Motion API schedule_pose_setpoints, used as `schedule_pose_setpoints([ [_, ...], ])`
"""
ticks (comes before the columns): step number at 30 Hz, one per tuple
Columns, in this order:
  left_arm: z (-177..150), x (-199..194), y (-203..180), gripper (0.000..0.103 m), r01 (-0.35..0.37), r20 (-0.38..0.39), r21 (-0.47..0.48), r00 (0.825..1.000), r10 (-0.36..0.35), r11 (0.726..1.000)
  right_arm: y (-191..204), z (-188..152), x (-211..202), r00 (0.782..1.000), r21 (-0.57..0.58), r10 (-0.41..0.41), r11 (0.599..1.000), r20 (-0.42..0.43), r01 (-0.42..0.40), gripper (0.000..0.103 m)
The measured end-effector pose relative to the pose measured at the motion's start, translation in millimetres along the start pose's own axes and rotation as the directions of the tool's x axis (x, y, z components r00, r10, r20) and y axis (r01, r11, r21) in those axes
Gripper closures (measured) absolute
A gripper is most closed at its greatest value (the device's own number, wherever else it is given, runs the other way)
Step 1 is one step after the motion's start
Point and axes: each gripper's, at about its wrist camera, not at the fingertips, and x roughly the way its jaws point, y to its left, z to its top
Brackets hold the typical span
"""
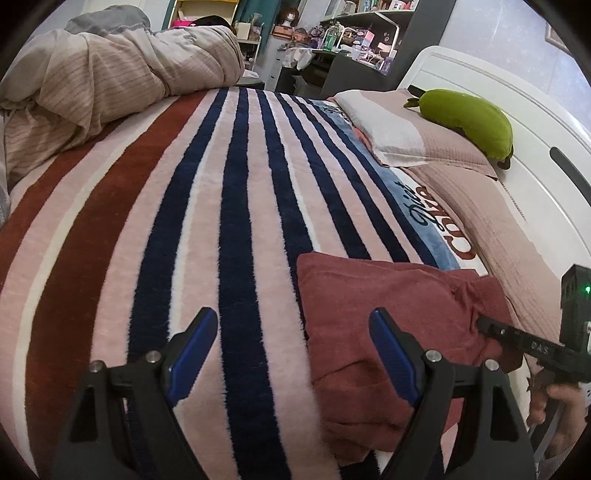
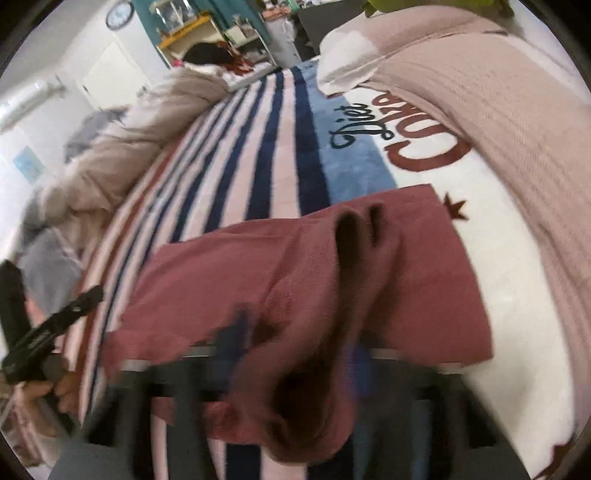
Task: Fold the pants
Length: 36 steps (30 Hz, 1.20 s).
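The dark red pants [image 1: 388,314] lie folded on the striped blanket [image 1: 184,221] near the bed's near edge. My left gripper [image 1: 291,332] is open and empty, its blue pads to the left of the pants, just above the blanket. My right gripper [image 1: 484,326] reaches into the pants' right edge in the left wrist view. In the blurred right wrist view the pants [image 2: 295,266] bunch up between the right gripper's fingers [image 2: 295,347], which are closed on the fabric and lift a fold of it.
A crumpled beige duvet [image 1: 110,74] lies at the far left of the bed. Pillows [image 1: 424,140] and a green plush [image 1: 469,118] lie by the white headboard [image 1: 535,166] on the right. Cluttered shelves [image 1: 351,33] stand beyond the bed.
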Motion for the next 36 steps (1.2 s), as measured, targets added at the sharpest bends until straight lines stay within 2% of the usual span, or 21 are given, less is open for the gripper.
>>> schedule_pose_setpoints([
  [5, -2, 3, -3, 0.022, 0.001, -0.012, 0.014, 1.0, -0.001, 1.0, -9, 13, -14, 0.999, 0.001, -0.004, 1.0, 0.047, 0.004, 0.098],
  [10, -4, 7, -12, 0.022, 0.009, -0.026, 0.046, 1.0, -0.007, 0.999, -21, 31, -32, 0.991, -0.03, -0.092, 0.995, 0.094, 0.095, 0.098],
  [17, -8, 17, -21, 0.022, 0.037, -0.055, 0.053, 0.998, -0.034, 0.998, -33, 28, -17, 0.985, -0.06, -0.166, 0.984, 0.05, 0.169, 0.096],
  [20, -9, 20, -26, 0.022, 0.071, -0.07, 0.054, 0.995, -0.067, 0.996, -44, 25, -11, 0.987, -0.033, -0.153, 0.987, 0.048, 0.155, 0.089],
  [23, -10, 24, -32, 0.022, 0.102, -0.083, 0.047, 0.992, -0.098, 0.994, -49, 25, -9, 0.98, -0.064, -0.192, 0.979, 0.055, 0.195, 0.068],
  [24, -11, 27, -33, 0.023, 0.109, -0.089, 0.038, 0.99, -0.105, 0.993, -50, 25, -9, 0.976, -0.078, -0.207, 0.974, 0.061, 0.212, 0.059],
  [25, -11, 29, -35, 0.024, 0.113, -0.095, 0.032, 0.989, -0.11, 0.993, -52, 23, -11, 0.974, -0.091, -0.218, 0.971, 0.065, 0.223, 0.055],
  [27, -13, 34, -40, 0.031, 0.132, -0.114, 0.022, 0.985, -0.129, 0.991, -58, 22, -12, 0.979, -0.092, -0.197, 0.975, 0.052, 0.201, 0.05],
  [31, -17, 41, -52, 0.042, 0.147, -0.136, 0.032, 0.981, -0.141, 0.989, -79, 21, -6, 0.998, -0.019, -0.062, 0.998, -0.021, 0.061, 0.05],
  [36, -21, 48, -58, 0.056, 0.15, -0.158, 0.028, 0.977, -0.143, 0.988, -87, 19, 3, 0.997, -0.014, 0.039, 0.999, -0.061, -0.04, 0.051],
])
